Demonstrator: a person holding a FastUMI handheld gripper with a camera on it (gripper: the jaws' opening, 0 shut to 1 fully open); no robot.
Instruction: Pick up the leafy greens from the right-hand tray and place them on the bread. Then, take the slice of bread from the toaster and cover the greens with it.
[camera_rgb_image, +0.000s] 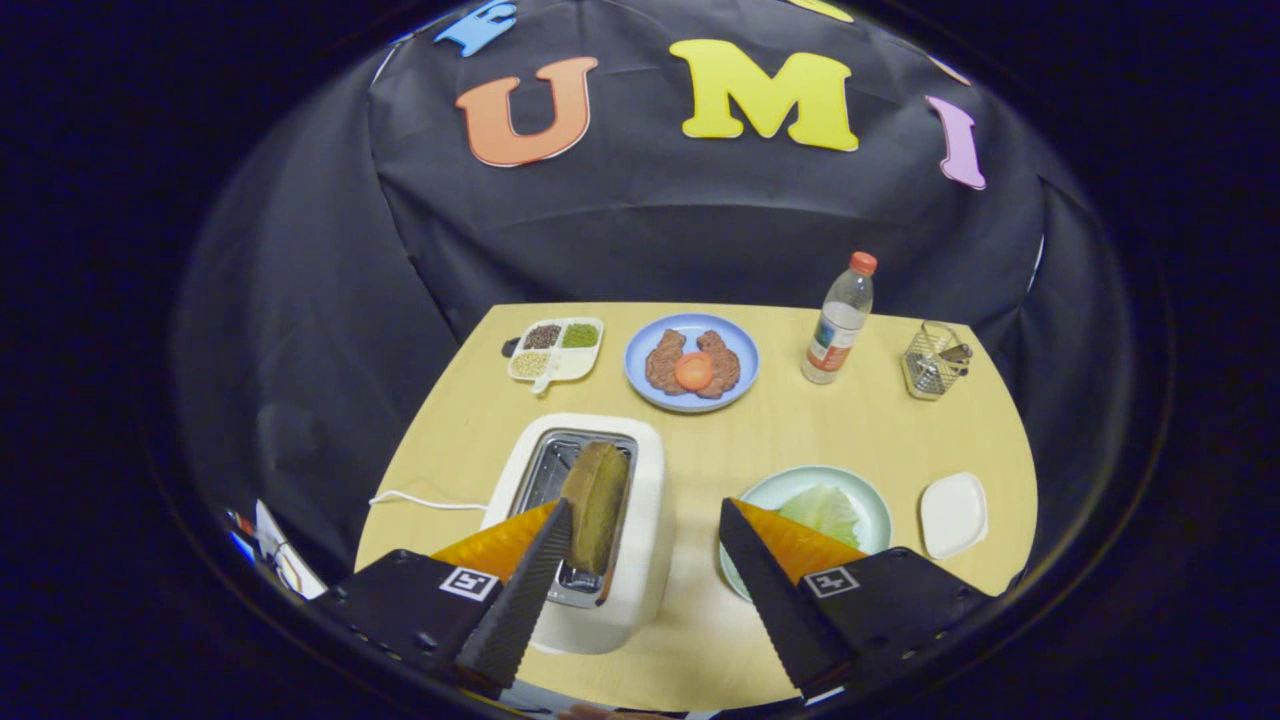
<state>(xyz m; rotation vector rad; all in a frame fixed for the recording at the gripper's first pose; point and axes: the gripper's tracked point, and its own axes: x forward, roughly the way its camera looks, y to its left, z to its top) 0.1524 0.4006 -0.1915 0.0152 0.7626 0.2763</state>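
My fingers (645, 520) are spread wide with nothing between them, hovering low over the near part of the tabletop (900, 430). My left finger sits over the toaster (640, 520), its tip right beside the slice of bread (597, 505) that stands upright in the toaster's slot; I cannot tell whether it touches the slice. A white cord (425, 499) runs from the toaster off to the left. My right finger lies over the near edge of the pale green plate (872, 515), which sits just right of the toaster, and the leafy greens (825, 512) rest on that plate just beyond the fingertip; whether bread lies under them I cannot tell. A small white dish (953, 514) is just beside the plate on the right. Farther back, a blue plate (640, 350) carries brown meat pieces (665, 362) with an orange round slice (693, 371) on top. To its left is a divided tray (573, 368) with grains in its compartments, to its right an upright bottle (839, 320) with a red cap, and past that a wire basket (932, 360)
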